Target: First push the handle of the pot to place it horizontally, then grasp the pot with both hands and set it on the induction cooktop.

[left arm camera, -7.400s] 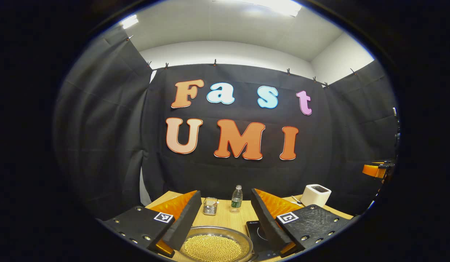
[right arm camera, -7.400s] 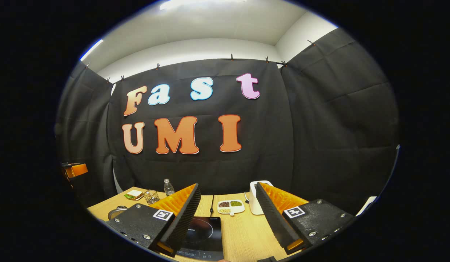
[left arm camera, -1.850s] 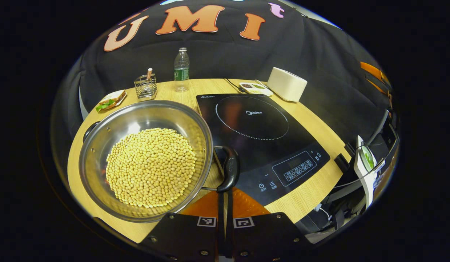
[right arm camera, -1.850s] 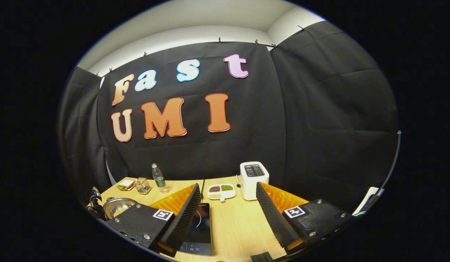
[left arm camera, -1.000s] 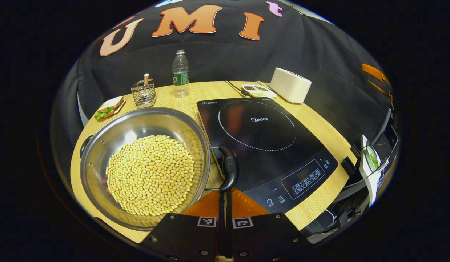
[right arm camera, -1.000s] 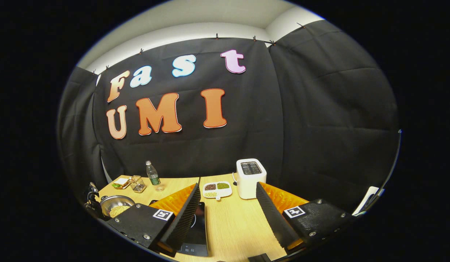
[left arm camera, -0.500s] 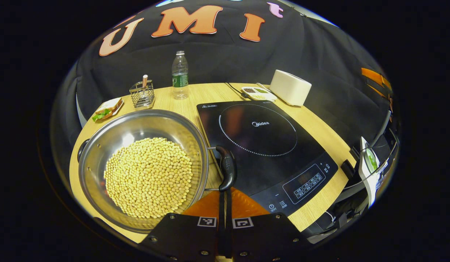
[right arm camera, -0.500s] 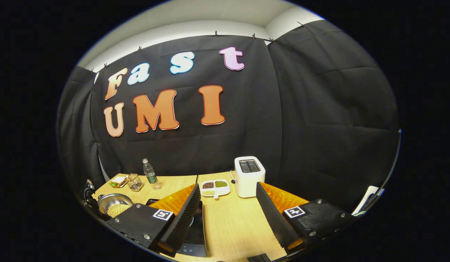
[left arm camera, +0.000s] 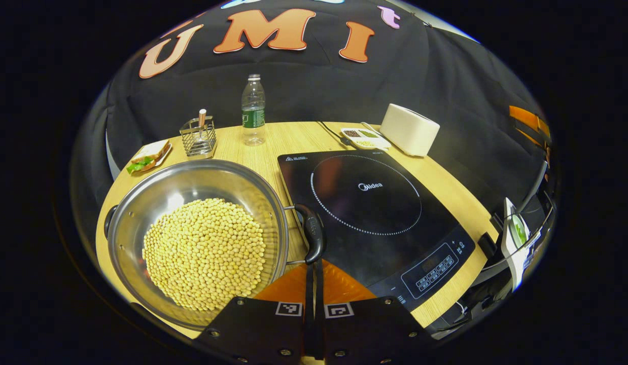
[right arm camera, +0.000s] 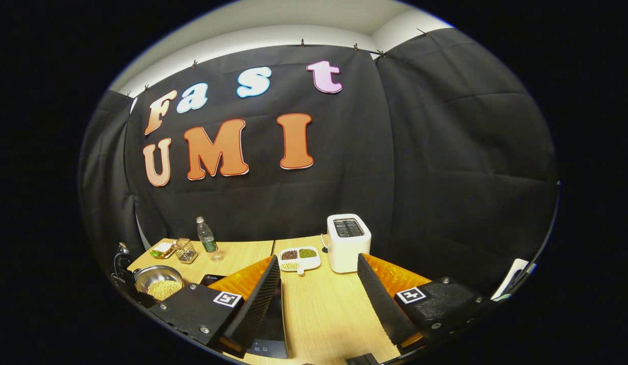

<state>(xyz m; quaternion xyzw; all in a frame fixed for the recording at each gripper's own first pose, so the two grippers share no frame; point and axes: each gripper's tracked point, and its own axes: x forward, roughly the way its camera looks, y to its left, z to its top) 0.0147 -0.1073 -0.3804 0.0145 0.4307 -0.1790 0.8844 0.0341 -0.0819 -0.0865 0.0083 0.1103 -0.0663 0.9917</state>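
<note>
Wooden table [left arm camera: 273,142] holds the bean-filled pot [left arm camera: 197,243] beside the induction cooktop [left arm camera: 375,213] as the closed left gripper [left arm camera: 314,266] nudges its handle [left arm camera: 314,233], while the right gripper [right arm camera: 319,299] waits open, a two-handed lift likely next.

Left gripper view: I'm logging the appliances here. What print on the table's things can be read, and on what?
"Midea": middle of the induction cooktop, inside its dotted ring.
Cooktop's back corner print and button panel: too small to read.
Label on the bottle: too small to read.
Marking on the pot handle: blurred.
</note>
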